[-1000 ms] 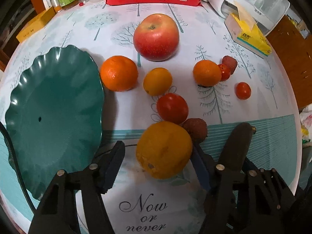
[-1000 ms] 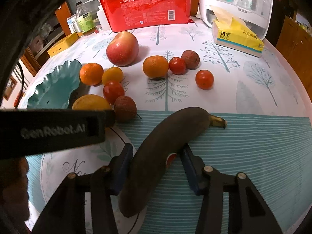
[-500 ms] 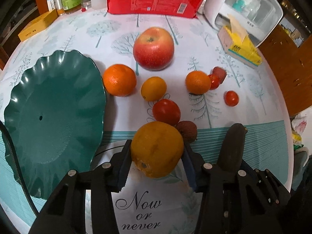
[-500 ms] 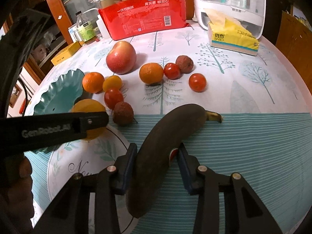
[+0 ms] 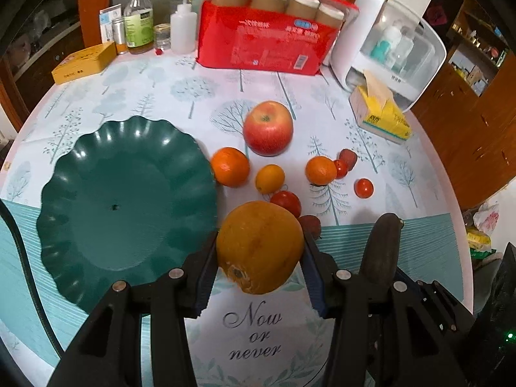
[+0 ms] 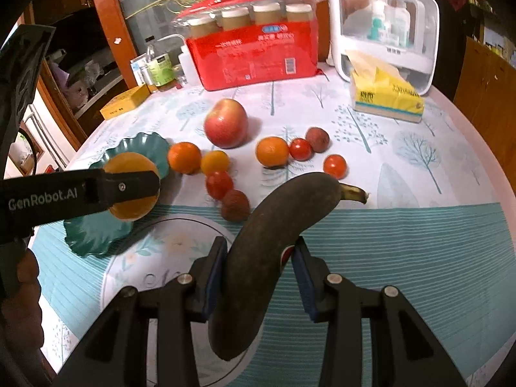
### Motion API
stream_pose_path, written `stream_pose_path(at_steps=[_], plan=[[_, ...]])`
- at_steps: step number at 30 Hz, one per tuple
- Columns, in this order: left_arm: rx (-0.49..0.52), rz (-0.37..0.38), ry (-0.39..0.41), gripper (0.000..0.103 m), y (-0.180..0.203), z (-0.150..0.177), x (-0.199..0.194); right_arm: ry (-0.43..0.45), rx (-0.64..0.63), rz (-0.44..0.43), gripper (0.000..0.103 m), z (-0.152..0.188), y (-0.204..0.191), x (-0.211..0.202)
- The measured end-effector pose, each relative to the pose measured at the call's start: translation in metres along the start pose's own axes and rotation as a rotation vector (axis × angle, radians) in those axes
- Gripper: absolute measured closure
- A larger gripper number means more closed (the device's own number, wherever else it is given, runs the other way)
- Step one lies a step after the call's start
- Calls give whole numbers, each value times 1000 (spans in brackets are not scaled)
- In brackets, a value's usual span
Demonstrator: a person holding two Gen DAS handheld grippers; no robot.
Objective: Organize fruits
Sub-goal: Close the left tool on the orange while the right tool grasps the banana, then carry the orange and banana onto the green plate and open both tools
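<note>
My left gripper [image 5: 258, 269] is shut on a large orange [image 5: 259, 246] and holds it above the table, just right of the green scalloped plate [image 5: 122, 200]. In the right wrist view the left gripper [image 6: 129, 187] holds the orange [image 6: 130, 163] over the plate's [image 6: 96, 235] edge. My right gripper [image 6: 256, 269] is shut on a dark overripe banana [image 6: 274, 242], lifted off the table; the banana also shows in the left wrist view [image 5: 382, 245]. An apple [image 5: 267, 128], two tangerines [image 5: 229, 166], a small yellow citrus [image 5: 270, 179], tomatoes [image 5: 363, 188] and lychees [image 5: 348, 158] lie on the table.
A red pack of cups [image 5: 267, 42], bottles [image 5: 138, 25], a yellow box [image 5: 84, 62], a white appliance [image 5: 393, 45] and a yellow tissue pack [image 5: 380, 116] stand along the table's back. The round table's edge curves at the right [image 5: 451, 193].
Both grippers closed on their fruit and lifted: the left raised the large orange, the right raised the banana. Both cameras rose and pulled back from the table.
</note>
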State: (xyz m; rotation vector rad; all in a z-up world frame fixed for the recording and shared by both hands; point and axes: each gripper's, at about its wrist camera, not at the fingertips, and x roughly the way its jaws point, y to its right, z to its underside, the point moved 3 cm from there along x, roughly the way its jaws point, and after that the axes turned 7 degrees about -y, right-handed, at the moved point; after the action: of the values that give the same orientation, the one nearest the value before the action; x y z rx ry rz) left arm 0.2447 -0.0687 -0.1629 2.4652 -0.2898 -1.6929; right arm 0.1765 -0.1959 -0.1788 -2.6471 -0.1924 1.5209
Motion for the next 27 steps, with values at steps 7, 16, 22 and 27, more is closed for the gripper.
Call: stream_pose_path(at_steps=[7,16,22,27], plan=[[-15,18,16,56,-33,10,-22,16,-14,13,62,4,-32,-12],[-13,1,31,56,-92,15,-46,32,4,8,62,-1,-80,-15],[3,-25,35,56,-134,9,-54,44,15,3,62,-9,-113,-6],[23,-36,27,56,-163,4,-55,60,21,4,62,-17,-139,4]])
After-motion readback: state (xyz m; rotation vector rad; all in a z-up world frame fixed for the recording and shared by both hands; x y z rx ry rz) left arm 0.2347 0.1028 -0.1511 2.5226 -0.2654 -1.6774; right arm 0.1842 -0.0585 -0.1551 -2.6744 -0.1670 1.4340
